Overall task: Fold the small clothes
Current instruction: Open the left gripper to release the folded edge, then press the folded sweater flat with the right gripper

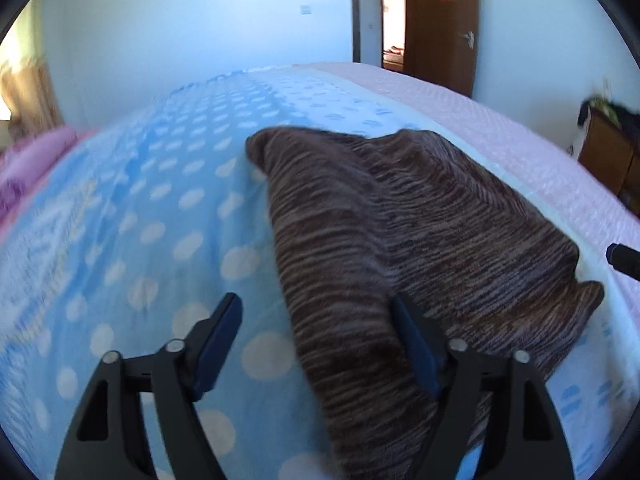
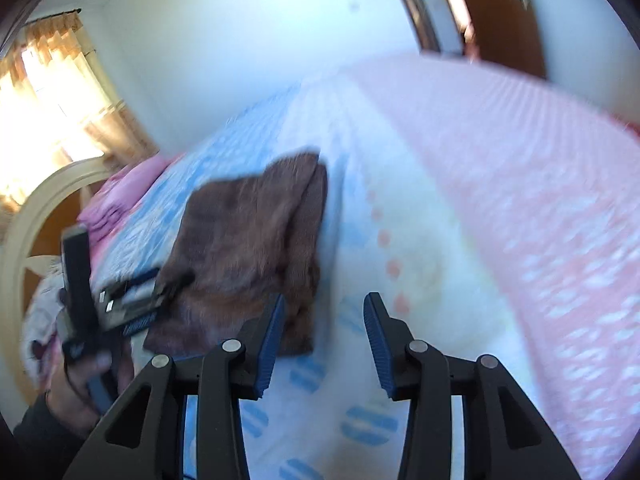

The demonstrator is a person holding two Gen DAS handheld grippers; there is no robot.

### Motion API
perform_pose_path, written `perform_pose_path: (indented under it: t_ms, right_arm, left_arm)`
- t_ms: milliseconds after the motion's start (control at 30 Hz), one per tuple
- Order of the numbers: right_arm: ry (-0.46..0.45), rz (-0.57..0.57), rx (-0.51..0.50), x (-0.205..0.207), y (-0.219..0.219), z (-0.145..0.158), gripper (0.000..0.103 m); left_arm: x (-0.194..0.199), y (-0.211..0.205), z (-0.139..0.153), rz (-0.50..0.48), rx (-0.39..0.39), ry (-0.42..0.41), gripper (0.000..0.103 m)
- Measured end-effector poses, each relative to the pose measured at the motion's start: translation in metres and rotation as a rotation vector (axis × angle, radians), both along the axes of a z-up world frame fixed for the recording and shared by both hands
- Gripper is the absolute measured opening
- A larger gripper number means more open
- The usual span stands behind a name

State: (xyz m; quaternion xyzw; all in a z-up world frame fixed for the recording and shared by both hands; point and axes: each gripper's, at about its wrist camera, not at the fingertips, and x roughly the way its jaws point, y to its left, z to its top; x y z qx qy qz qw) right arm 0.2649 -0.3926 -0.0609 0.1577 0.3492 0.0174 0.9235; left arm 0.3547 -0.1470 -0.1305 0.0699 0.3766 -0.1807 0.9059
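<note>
A small brown striped knit garment (image 1: pixel 404 232) lies folded on the blue polka-dot bed cover (image 1: pixel 160 208). My left gripper (image 1: pixel 316 312) is open, its jaws wide apart over the garment's near left edge; the right finger (image 1: pixel 416 348) rests over the cloth. In the right wrist view the garment (image 2: pixel 248 248) lies ahead to the left. My right gripper (image 2: pixel 324 320) is open and empty, just off the garment's near right corner. The left gripper (image 2: pixel 132 304) shows at the garment's left edge, held by a hand.
A pink textured blanket (image 1: pixel 520 152) covers the right part of the bed. Pink pillows (image 1: pixel 28 164) and a cream headboard (image 2: pixel 36 200) lie to the left. A wooden door (image 1: pixel 440 24) and a cabinet (image 1: pixel 604 156) stand beyond the bed.
</note>
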Motion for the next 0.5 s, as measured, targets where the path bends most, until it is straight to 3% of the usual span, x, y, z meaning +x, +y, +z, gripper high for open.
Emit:
perform_pose_path:
  t_ms: [133, 267, 367, 467, 500]
  right_arm:
    - [-0.029, 0.112, -0.077, 0.020, 0.038, 0.021, 0.042]
    - [0.000, 0.289, -0.163, 0.073, 0.094, 0.029, 0.042]
    - [0.059, 0.336, -0.271, 0.130, 0.129, 0.022, 0.042]
    - [0.084, 0.323, -0.447, 0.176, 0.160, 0.006, 0.037]
    - [0.098, 0.344, -0.458, 0.194, 0.169, -0.003, 0.037]
  left_arm:
    - [-0.001, 0.016, 0.002, 0.024, -0.115, 0.035, 0.086]
    - [-0.008, 0.021, -0.003, 0.056, -0.148, 0.047, 0.090]
    - [-0.011, 0.028, -0.012, 0.083, -0.163, 0.093, 0.092]
    - [-0.014, 0.033, -0.016, 0.072, -0.196, 0.128, 0.093]
    - [-0.014, 0.035, -0.017, 0.073, -0.211, 0.134, 0.093]
